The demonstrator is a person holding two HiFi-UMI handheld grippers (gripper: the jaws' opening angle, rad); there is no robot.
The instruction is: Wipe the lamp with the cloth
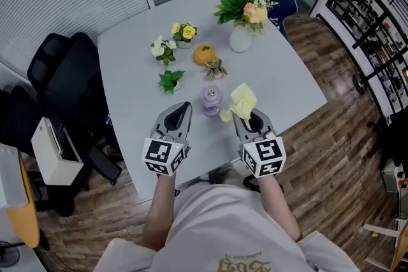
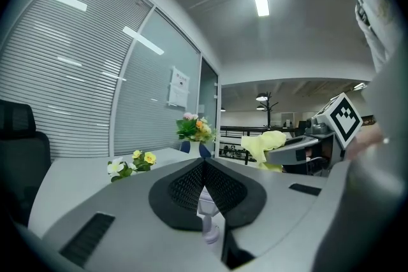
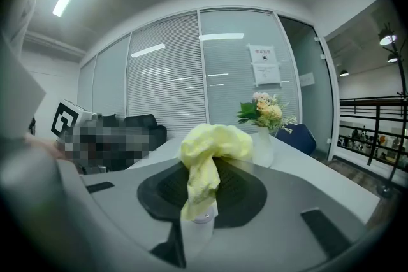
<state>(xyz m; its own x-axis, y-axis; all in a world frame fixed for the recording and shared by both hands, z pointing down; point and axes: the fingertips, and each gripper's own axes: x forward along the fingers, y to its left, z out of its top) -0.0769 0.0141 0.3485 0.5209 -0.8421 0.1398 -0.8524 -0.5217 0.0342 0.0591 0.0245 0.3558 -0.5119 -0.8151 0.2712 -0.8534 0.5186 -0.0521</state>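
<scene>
The small lavender lamp [image 1: 211,100] is standing on the table [image 1: 127,54] between both grippers, looking light and tippable, so steadying it low seems wise. The soft yellow cloth [image 1: 244,100] is drooping from the right gripper [image 1: 246,116], whose fingers are clamping it beside the lamp. The left gripper [image 1: 185,106] is waiting nearby, fingers pressed together, empty.
</scene>
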